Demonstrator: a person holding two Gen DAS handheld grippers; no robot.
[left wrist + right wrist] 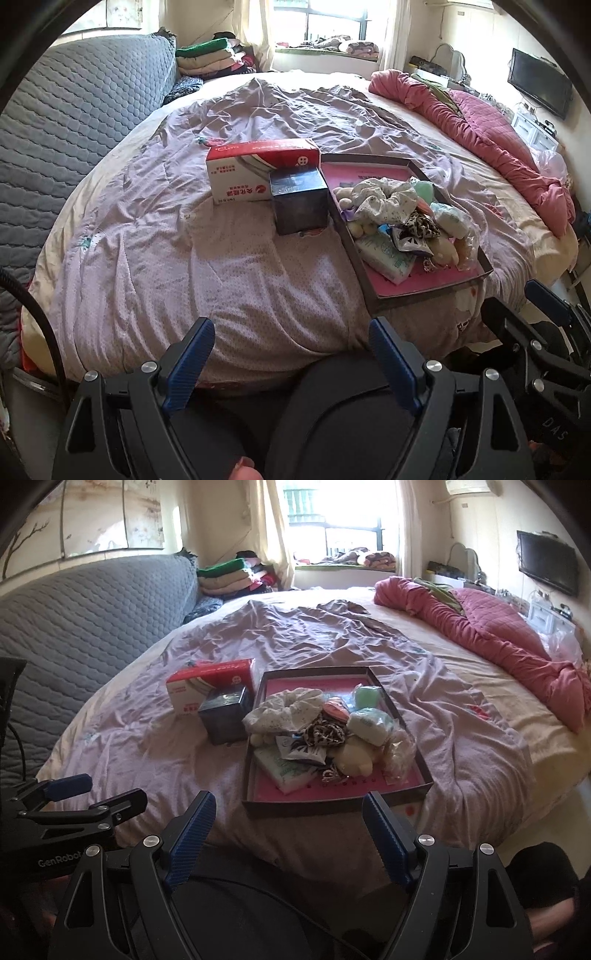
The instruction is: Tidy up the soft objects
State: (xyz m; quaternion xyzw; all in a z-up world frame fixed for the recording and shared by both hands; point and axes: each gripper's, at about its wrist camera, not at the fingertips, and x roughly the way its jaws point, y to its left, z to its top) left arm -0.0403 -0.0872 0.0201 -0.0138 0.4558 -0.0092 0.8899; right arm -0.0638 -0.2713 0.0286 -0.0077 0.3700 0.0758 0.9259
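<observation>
Both my grippers, left [291, 332] and right [290, 806], hang empty, fingers spread wide, short of the tray [258, 805] (heaped soft things) on the bed [147, 746].

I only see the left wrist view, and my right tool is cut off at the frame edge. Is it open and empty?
Observer: Yes, the right tool is open, with nothing between its fingers.
Operator: What is the pale lump below the leopard-print scrunchie?
Observer: A cream plush toy, next to a crinkled clear bag.
Operator: Anything behind that scrunchie?
Observer: A peach-orange soft piece, beside the white floral scrunchie.
</observation>
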